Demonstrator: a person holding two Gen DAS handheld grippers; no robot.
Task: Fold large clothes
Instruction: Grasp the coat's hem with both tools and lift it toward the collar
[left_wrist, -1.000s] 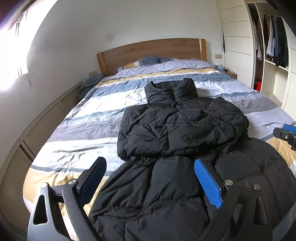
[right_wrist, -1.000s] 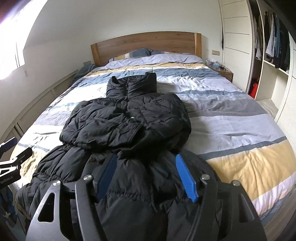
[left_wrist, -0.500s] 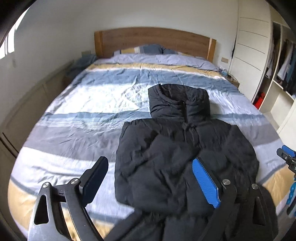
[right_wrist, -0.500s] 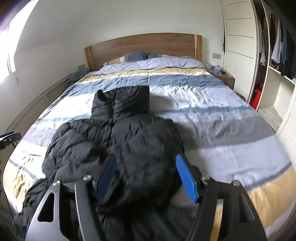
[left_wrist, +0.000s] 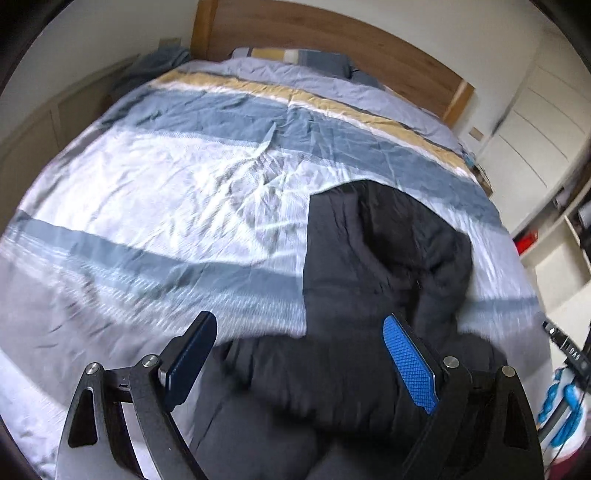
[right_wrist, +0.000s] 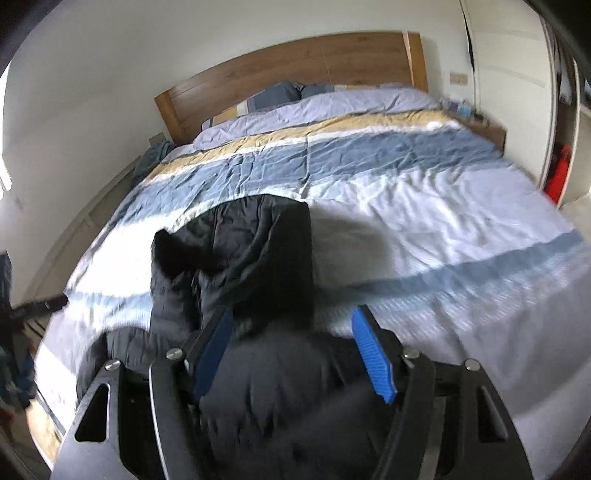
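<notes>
The black puffer jacket (left_wrist: 369, 295) lay on the bed (left_wrist: 166, 192), its long axis running from the foot end toward the wooden headboard (left_wrist: 332, 40), collar end farthest from both tools. In the left wrist view the left hand-held gripper (left_wrist: 303, 365) hung over the jacket's left edge, jaws spread wide and released, no fabric pressed by either pad; the garment's bulk lay ahead and to the right of it. In the right wrist view the right hand-held gripper (right_wrist: 291, 354) sat over the jacket's (right_wrist: 255, 266) right portion, with the garment ahead and to its left. Dark padding filled the gap between its blue pads (right_wrist: 371, 360), but blur left it unclear whether they clenched the cloth or merely stood above it. Both tools seemed about equally near the lower body of the jacket. The jacket looked thick, quilted and matte, bunched into soft rolls, the collar section standing up as a squarish block against the striped duvet (right_wrist: 424, 206).
</notes>
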